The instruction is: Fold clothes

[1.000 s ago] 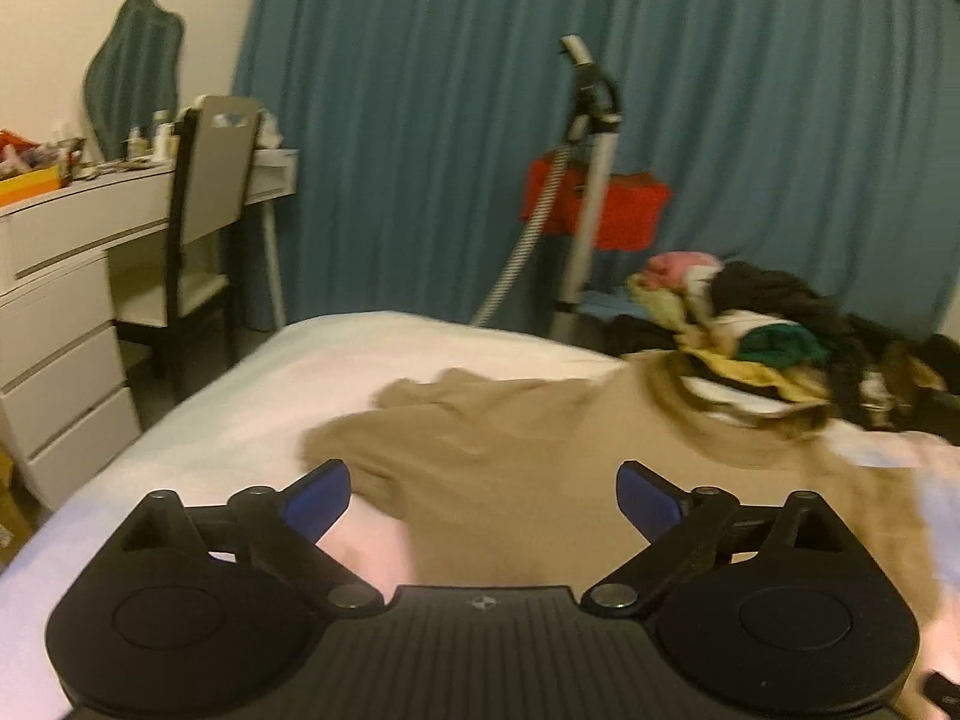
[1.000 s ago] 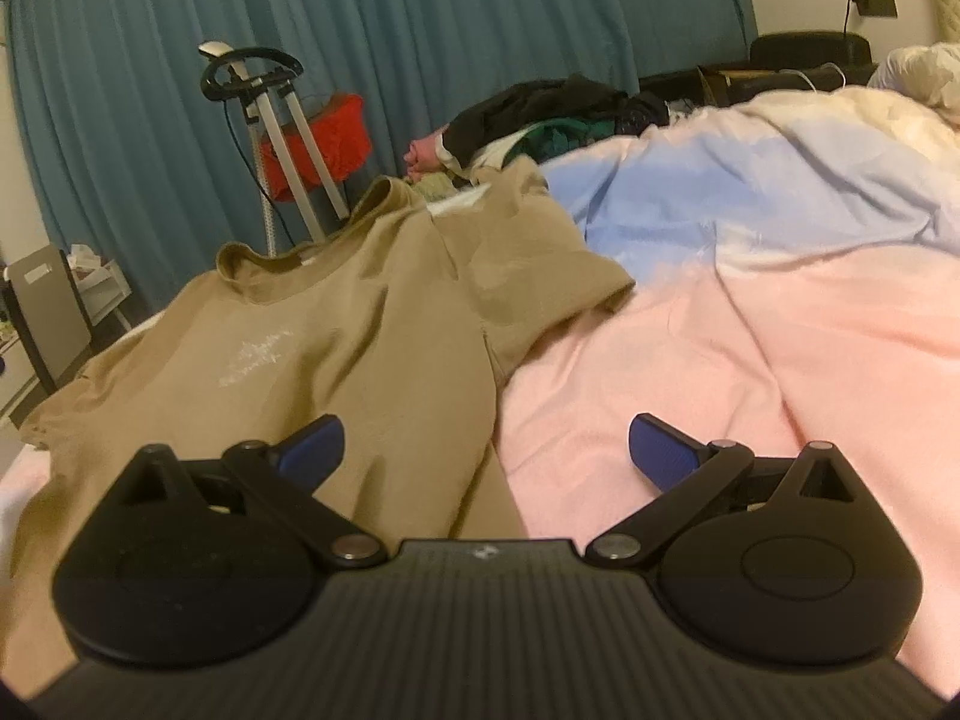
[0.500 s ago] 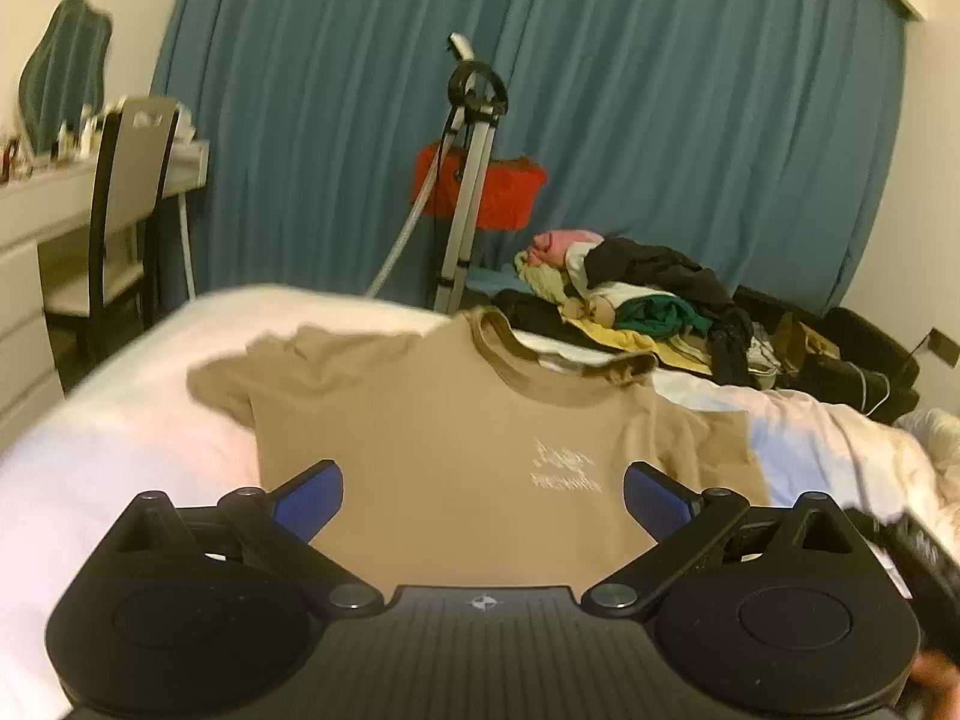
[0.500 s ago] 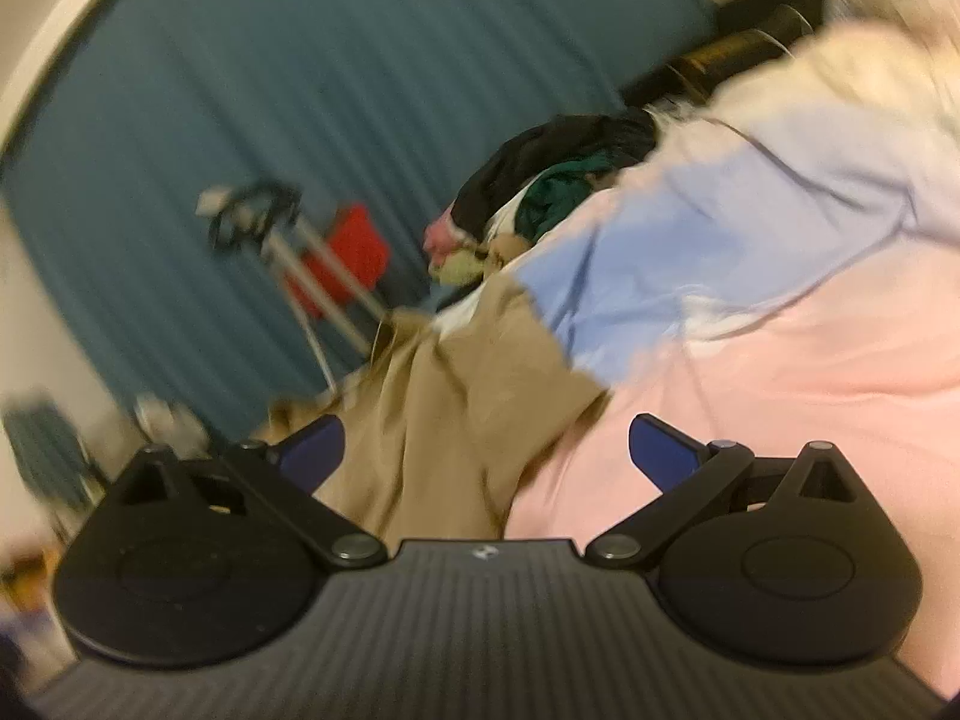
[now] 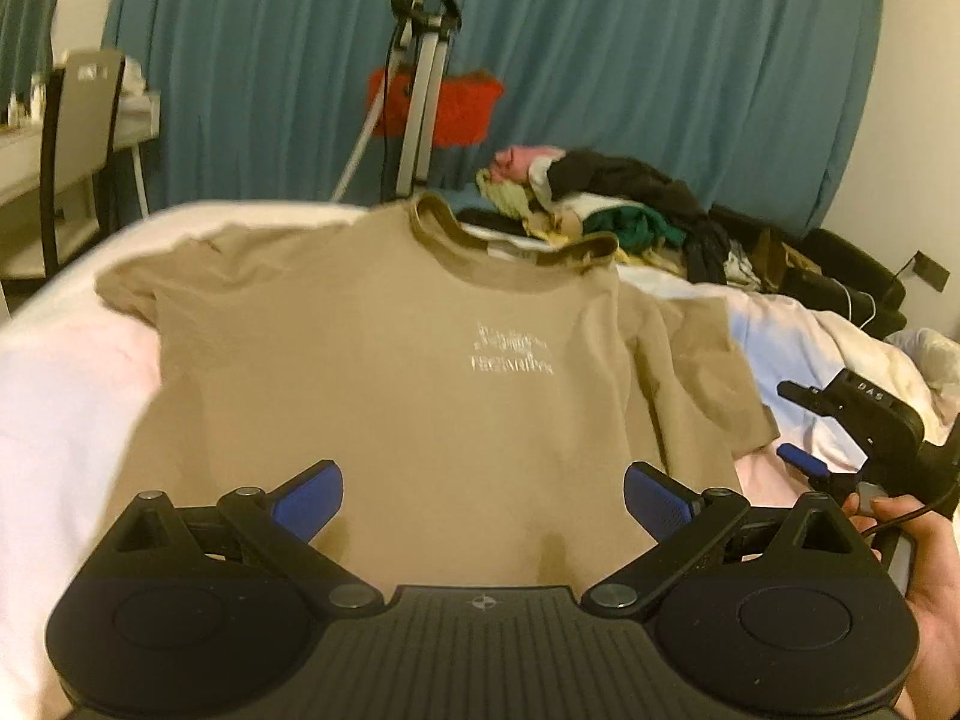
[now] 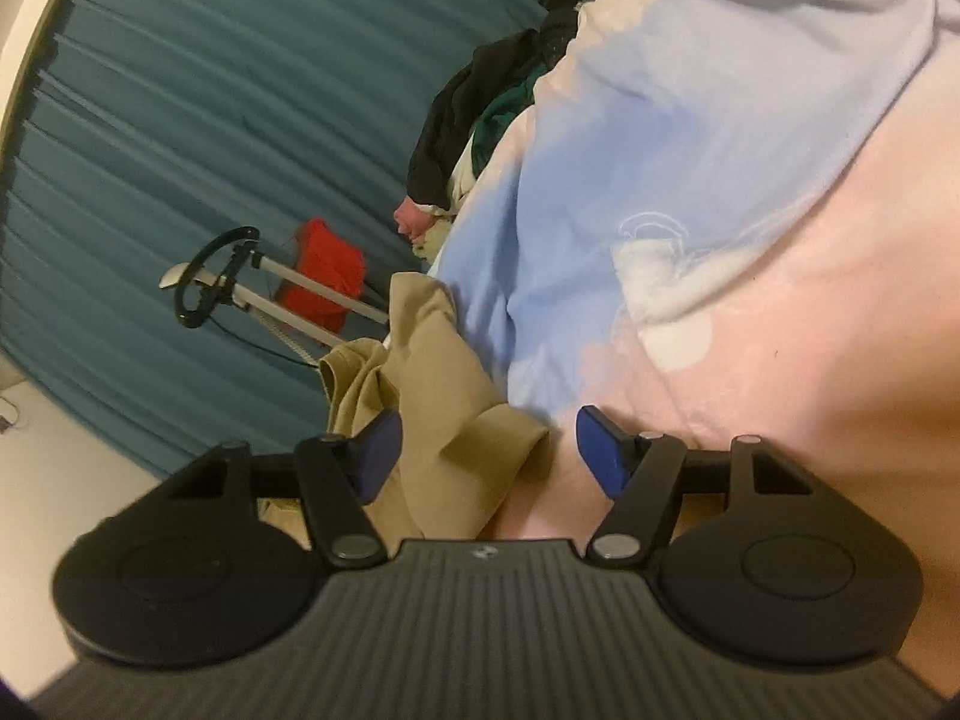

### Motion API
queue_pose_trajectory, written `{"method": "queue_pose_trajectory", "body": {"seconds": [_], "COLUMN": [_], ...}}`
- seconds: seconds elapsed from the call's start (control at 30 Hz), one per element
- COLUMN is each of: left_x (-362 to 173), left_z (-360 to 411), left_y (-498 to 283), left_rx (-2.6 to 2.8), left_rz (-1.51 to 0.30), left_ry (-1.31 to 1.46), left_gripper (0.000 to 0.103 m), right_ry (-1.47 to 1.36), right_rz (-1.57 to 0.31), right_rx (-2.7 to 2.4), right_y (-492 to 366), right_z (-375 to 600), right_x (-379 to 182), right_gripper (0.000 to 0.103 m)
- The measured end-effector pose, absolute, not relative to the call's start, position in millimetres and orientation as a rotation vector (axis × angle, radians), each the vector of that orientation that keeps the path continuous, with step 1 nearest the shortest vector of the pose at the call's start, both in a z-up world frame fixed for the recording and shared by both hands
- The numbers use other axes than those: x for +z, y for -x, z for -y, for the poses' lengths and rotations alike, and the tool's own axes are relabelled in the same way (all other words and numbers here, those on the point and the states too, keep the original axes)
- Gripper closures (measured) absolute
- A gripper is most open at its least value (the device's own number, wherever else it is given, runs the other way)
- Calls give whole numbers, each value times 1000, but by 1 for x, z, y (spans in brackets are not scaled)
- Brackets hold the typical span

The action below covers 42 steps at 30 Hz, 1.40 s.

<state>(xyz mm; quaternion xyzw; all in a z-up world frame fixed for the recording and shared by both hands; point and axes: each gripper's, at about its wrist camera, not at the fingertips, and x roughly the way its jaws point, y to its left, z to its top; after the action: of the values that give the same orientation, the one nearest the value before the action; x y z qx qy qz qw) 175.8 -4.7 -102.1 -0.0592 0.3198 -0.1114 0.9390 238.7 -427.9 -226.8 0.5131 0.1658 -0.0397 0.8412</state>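
A tan T-shirt (image 5: 384, 378) with a small white chest print lies flat, front up, on the pink and blue bedspread (image 5: 54, 396). My left gripper (image 5: 480, 498) is open over the shirt's lower hem, holding nothing. My right gripper (image 6: 486, 444) is open and rolled sideways at the shirt's right sleeve (image 6: 444, 396); the sleeve edge lies between its blue pads, not pinched. The right gripper also shows in the left wrist view (image 5: 852, 420), beside the right sleeve, held by a hand.
A heap of mixed clothes (image 5: 606, 204) sits at the bed's far end. A garment steamer stand (image 5: 420, 96) with a red item stands before the teal curtain (image 5: 660, 60). A chair and desk (image 5: 78, 138) are at the left.
The left gripper has swung right to centre on the shirt's hem. The right gripper has rolled sideways and dropped close to the right sleeve. Both stayed open.
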Motion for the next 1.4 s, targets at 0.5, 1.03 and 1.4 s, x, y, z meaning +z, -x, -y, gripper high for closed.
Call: {"method": "queue_pose_trajectory", "body": {"seconds": [0.5,1.03,1.4], "left_x": [-104,-108,-128], "left_z": [11,-21,-28], "left_y": [-189,-204,-221], "left_rx": [-171,-162,-166], "left_rz": [-645,-561,-644], "left_ry": [165,295,336], "left_gripper": [2,2,2], "right_ry": [-1272,-1190,-869], "right_rz": [-379,-305,-228], "right_rx": [66,-3,-252], "right_y": [-250,-344,-349], "right_z": [412,394,432], "right_x": [-245,-231,-180], "right_gripper": [33,34,92]}}
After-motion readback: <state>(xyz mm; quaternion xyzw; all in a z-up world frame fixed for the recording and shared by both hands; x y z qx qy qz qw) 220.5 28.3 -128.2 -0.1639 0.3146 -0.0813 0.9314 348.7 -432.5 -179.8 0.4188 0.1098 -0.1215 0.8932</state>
